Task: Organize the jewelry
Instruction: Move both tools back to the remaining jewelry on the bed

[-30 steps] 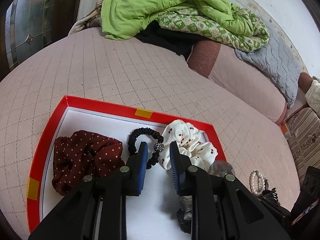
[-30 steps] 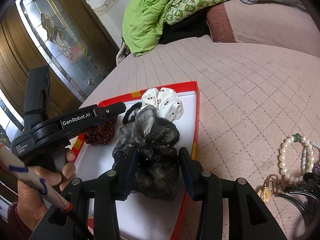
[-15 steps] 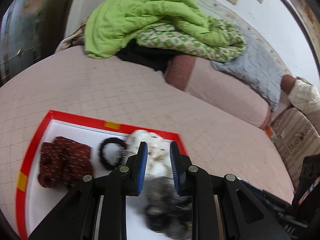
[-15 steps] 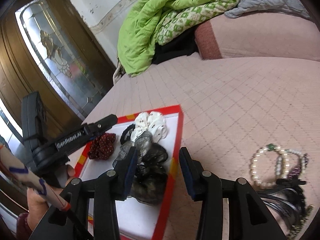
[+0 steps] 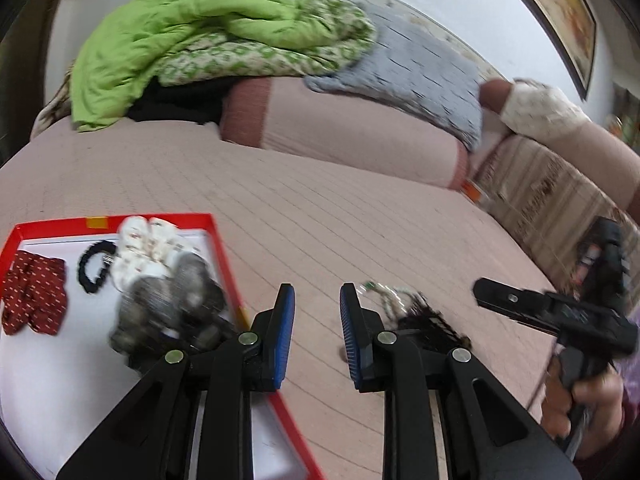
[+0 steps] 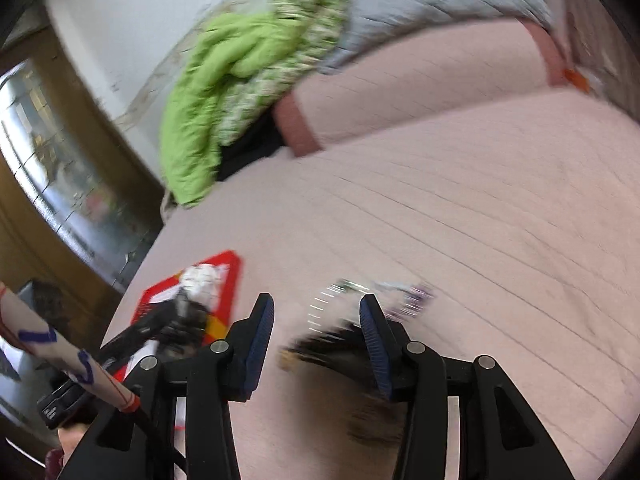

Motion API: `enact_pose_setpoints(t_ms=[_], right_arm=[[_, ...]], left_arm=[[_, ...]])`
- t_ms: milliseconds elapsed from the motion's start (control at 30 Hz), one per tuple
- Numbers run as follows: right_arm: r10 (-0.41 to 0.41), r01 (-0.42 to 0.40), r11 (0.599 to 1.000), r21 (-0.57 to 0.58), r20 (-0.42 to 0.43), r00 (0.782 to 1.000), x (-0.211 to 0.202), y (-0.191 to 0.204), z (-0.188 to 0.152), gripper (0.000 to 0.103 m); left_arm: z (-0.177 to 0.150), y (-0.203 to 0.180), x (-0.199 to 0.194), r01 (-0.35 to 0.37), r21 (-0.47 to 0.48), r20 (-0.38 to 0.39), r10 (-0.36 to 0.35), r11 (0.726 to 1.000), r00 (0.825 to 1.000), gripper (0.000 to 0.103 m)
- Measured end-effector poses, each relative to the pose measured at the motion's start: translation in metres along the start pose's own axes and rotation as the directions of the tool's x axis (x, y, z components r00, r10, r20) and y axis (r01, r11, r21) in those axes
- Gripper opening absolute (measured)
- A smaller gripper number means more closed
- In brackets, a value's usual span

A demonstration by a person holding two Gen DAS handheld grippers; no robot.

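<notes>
The red tray [image 5: 224,256] lies on the pink quilted bed [image 5: 320,216] and serves as the landmark here. Inside the tray, against its far rim, sits a white scrunchie [image 5: 148,244] with small dark marks. Just left of that lies a black hair tie [image 5: 94,270], and further left, near the tray's left edge, a dark red dotted scrunchie [image 5: 34,300]. On the near side of the white scrunchie, close to the tray's right rim, rests a grey-black gauzy scrunchie [image 5: 172,312], blurred in the left wrist view.

To the right of the tray, off it and on the bed cover, lies a loose heap of jewelry [image 5: 404,308]: a pearl bracelet [image 6: 332,300] and dark comb-like hair pieces [image 6: 340,348], too smeared to sort further.

The left gripper [image 5: 316,324] is over bare bed cover just right of the tray's right rim, its blue-padded jaws a little apart with nothing between them. The right gripper [image 6: 316,340] hangs over the jewelry heap, further right of the tray, its jaws standing wider apart; the dark hair pieces show in the gap, but the pads do not press on them. A hand [image 5: 588,400] holds its handle.

Beyond the tray, at the far end of the bed, a green quilt [image 5: 192,28] is piled beside a grey pillow [image 5: 412,76].
</notes>
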State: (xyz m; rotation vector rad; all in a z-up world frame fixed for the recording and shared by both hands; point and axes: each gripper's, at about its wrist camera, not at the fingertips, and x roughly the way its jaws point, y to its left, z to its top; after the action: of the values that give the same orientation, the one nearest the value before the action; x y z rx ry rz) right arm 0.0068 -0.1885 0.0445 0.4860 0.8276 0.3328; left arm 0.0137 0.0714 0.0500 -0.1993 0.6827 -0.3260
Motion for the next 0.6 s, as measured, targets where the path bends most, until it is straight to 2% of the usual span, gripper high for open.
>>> enact_pose_setpoints(t_ms=[100,167,200,400,500,600], right_arm=[[0.075,-0.064,0.985,0.163,-0.067,0.995,0.011,-0.04,0.0,0.051],[0.146,-0.112,0.967,0.229,-0.138,0.98,0.024,-0.054,-0.004,0.051],[0.151,-0.112,0.964,0.24,-0.151,0.977,0.026,-0.055,-0.006,0.051],[0.234,-0.181,0.955,0.237,-0.22,0.947,0.018,-0.049,-0.024,0.051],[0.265,-0.22,0.958,0.185,-0.272,0.925,0.003,-0.039,-0.042,0.051],[0.273,-0.252,0.962,0.105,-0.351,0.895,-0.005,-0.024,-0.068,0.056]], left_arm=[[-0.008,-0.018,0.006,0.021,0.045,-0.024,-0.02,0.999,1.0,0.025],[-0.013,-0.029,0.01,0.028,0.085,-0.04,-0.025,0.996,0.999,0.026],[-0.016,-0.033,0.011,0.031,0.098,-0.046,-0.027,0.995,0.999,0.026],[-0.026,-0.044,0.018,0.052,0.135,-0.091,-0.04,0.989,0.995,0.028],[-0.029,-0.046,0.016,0.055,0.143,-0.092,-0.042,0.988,0.995,0.033],[-0.03,-0.047,0.015,0.066,0.133,-0.094,-0.053,0.989,0.994,0.034]])
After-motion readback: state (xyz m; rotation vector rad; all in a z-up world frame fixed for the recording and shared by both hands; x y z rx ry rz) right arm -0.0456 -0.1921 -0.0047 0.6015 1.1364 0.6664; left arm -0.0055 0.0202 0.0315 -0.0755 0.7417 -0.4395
